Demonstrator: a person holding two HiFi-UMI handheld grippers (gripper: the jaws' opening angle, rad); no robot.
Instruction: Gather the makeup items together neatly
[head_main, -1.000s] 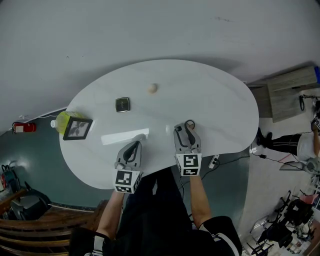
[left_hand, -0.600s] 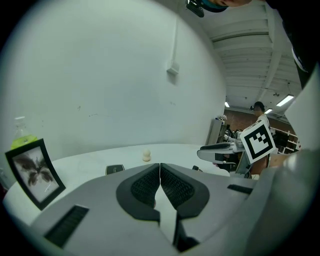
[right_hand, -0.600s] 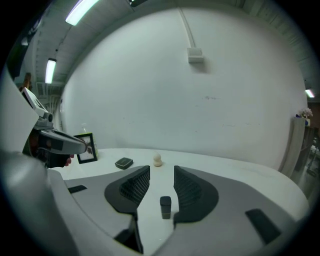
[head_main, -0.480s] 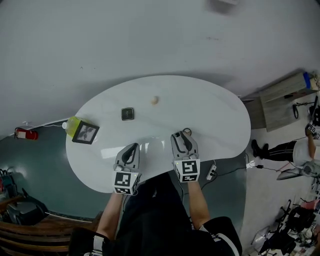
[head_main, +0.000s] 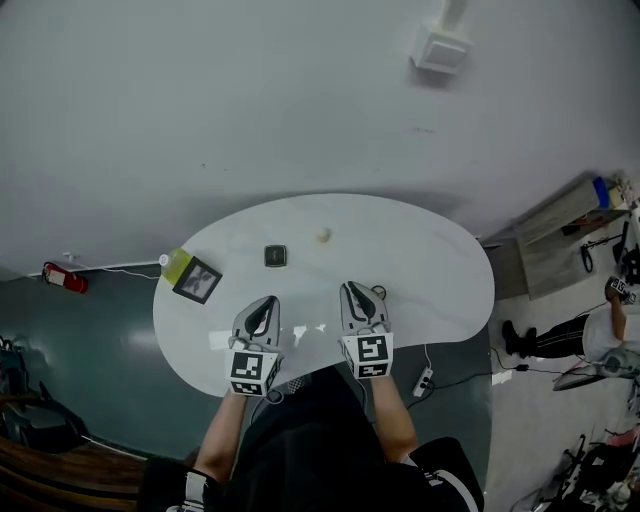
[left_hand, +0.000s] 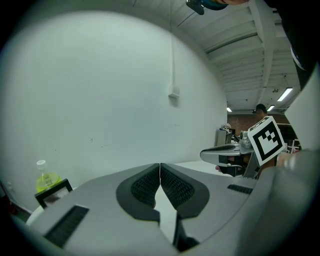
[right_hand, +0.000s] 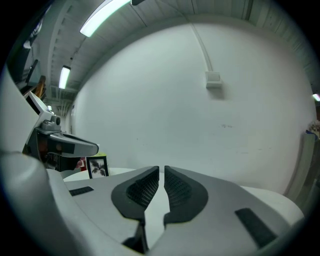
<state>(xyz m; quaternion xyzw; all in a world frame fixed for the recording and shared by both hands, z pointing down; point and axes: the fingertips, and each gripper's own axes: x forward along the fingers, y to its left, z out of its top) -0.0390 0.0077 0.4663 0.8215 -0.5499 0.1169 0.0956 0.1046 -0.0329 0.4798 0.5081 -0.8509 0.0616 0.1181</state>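
Note:
On the white oval table (head_main: 440, 270) lie a small black square compact (head_main: 275, 256) and a beige round sponge (head_main: 323, 236), both toward the far side. My left gripper (head_main: 264, 305) hangs above the near edge, shut, with its pads touching and nothing in it (left_hand: 160, 165). My right gripper (head_main: 351, 292) hovers beside it. Its jaws have just been closing and now stand shut with only a thin slit and nothing between them (right_hand: 161, 170). Both grippers are well short of the compact and the sponge. A black loop (head_main: 379, 292) shows by the right gripper's tip.
A black picture frame (head_main: 197, 281) and a yellow-green bottle (head_main: 176, 265) stand at the table's left end. A white wall with a small box (head_main: 440, 48) rises behind. A power strip (head_main: 421, 381) lies on the floor at the right, with a shelf unit (head_main: 560, 225) beyond.
Both grippers have lifted up off the table and drawn slightly back toward me. The head view has tilted up, so the table looks smaller and more wall shows.

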